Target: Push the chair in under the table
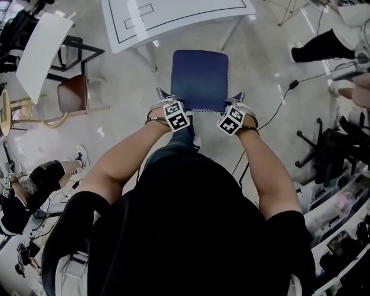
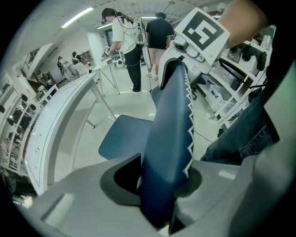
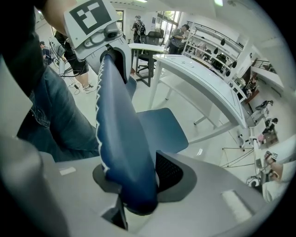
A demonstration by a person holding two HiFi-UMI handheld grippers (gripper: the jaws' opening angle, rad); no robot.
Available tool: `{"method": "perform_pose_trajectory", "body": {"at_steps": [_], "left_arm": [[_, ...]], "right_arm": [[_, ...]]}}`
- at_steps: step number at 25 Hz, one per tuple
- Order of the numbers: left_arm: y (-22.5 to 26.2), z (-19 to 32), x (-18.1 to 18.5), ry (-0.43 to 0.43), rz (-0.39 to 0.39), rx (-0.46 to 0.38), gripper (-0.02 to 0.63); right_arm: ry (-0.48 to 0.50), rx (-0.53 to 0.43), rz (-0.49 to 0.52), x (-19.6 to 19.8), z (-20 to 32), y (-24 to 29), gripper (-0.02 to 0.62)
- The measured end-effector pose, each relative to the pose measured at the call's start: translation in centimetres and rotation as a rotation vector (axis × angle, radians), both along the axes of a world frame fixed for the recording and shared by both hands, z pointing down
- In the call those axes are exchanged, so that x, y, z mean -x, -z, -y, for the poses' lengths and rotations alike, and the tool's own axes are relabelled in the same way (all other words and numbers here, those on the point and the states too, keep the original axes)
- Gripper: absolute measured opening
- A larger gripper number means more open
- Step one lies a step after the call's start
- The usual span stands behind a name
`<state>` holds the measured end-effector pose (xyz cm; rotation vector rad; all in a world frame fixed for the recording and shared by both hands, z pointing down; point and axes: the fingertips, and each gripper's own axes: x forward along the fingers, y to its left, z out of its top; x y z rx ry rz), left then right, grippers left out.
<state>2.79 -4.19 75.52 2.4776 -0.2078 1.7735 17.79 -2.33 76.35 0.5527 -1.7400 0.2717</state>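
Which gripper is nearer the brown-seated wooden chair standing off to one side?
Left. The left gripper clamps the backrest of the blue upholstered chair at the end towards the brown-seated wooden chair; the right gripper clamps the far end, further from it.

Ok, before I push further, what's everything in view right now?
chair: one, blue, centre, facing the table
table: one, white, directly ahead of the chair
second table: one, white, far left
wooden chair: one, brown seat, left
cable: one, black, on the floor at right
shelving: one unit, white, lower right
bystanders: two, dark clothes, lower left and upper right
left gripper: one, grey, fingers shut on the chair's backrest
right gripper: one, grey, fingers shut on the backrest
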Motion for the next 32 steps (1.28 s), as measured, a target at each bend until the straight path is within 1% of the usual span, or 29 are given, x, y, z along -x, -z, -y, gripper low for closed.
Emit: {"method": "perform_pose_trajectory", "body": {"at_steps": [3,6,8,11,15,18,22,24,26,30,32], "left_arm": [[-0.2,0.6,-1.8,0.030,-0.003,0.036,0.244],[-0.5,0.3,-3.9,0.048,-0.011,0.093,0.247],[-0.6,0.3,-4.9,0.052,-0.014,0.126,0.252],[-0.6,1.5,-5.7,0.046,-0.018,0.145,0.255],[-0.7,3.2,-5.8,0.047,-0.017,0.149,0.255],[-0.5,4.9,-6.3,0.074,-0.029,0.149,0.253],[-0.3,5.7,-8.2,0.116,-0.045,0.171,0.249],[-0.2,6.5,-9.4,0.135,-0.046,0.171,0.249],[0.0,7.6,-10.3,0.159,-0.047,0.156,0.245],[0.6,9.8,-11.3,0.230,-0.045,0.111,0.233],[0.9,11.2,-12.1,0.266,-0.047,0.088,0.230]], "right_arm": [[-0.001,-0.002,-0.011,-2.1,1.7,-0.2,0.186],[-0.002,0.014,-0.034,-4.4,3.0,-0.3,0.196],[0.001,0.027,-0.047,-5.6,3.6,-0.6,0.202],[0.016,0.028,-0.048,-6.3,5.2,-0.5,0.202],[0.049,0.027,-0.048,-6.4,7.1,-0.7,0.199],[0.071,0.013,-0.045,-6.8,9.1,-0.5,0.196],[0.131,0.018,-0.037,-8.4,10.8,-0.5,0.197],[0.152,0.002,-0.026,-9.5,12.1,-0.3,0.196],[0.188,-0.013,-0.014,-10.3,13.5,-0.1,0.196],[0.303,-0.009,0.019,-10.8,15.8,0.2,0.179],[0.337,-0.019,0.028,-11.4,17.4,0.4,0.176]]}}
